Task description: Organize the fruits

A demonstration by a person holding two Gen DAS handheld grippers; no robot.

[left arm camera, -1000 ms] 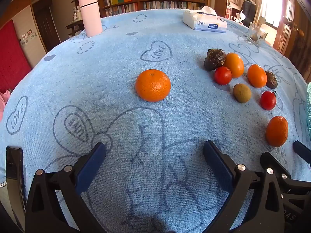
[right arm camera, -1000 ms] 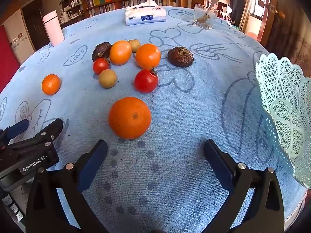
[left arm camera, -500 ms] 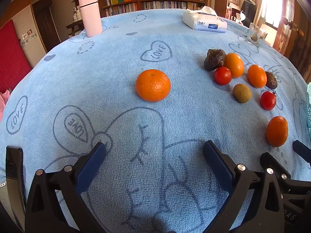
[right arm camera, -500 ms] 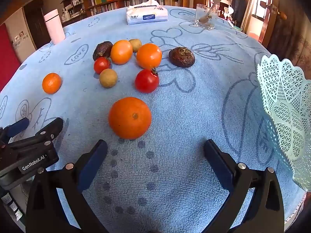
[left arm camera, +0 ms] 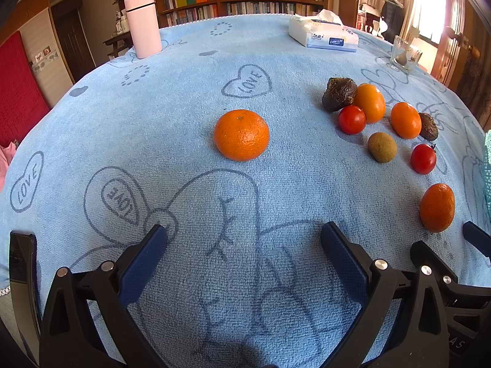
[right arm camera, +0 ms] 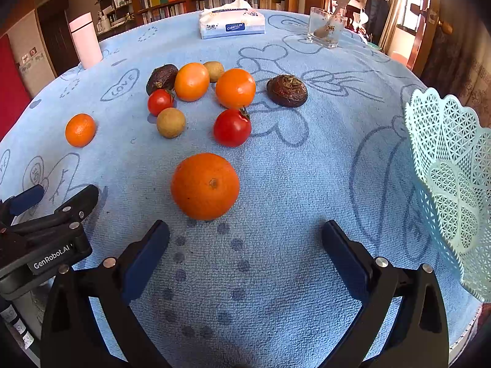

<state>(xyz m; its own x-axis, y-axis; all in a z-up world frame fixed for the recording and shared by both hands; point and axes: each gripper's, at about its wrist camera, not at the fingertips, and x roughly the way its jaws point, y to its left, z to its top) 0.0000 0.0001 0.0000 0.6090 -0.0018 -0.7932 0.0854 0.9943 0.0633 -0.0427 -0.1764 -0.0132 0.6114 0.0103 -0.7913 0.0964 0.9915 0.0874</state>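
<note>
Hovering wide-jawed right gripper (right arm camera: pixel 245 239), orange (right arm camera: pixel 205 185) just ahead, basket (right arm camera: pixel 454 184) at right edge.

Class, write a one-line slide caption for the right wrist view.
Open right gripper faces a large orange on blue cloth, basket at right.

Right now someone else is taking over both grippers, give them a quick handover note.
Left gripper: jaws open, empty, low over the blue cloth, facing a lone orange.
Right gripper: jaws open, empty, with the biggest orange just ahead.
The other fruit sits clustered beyond it on the cloth.
The mint basket at the right is empty as far as it shows.
Done: nothing. Left: move every fruit.
</note>
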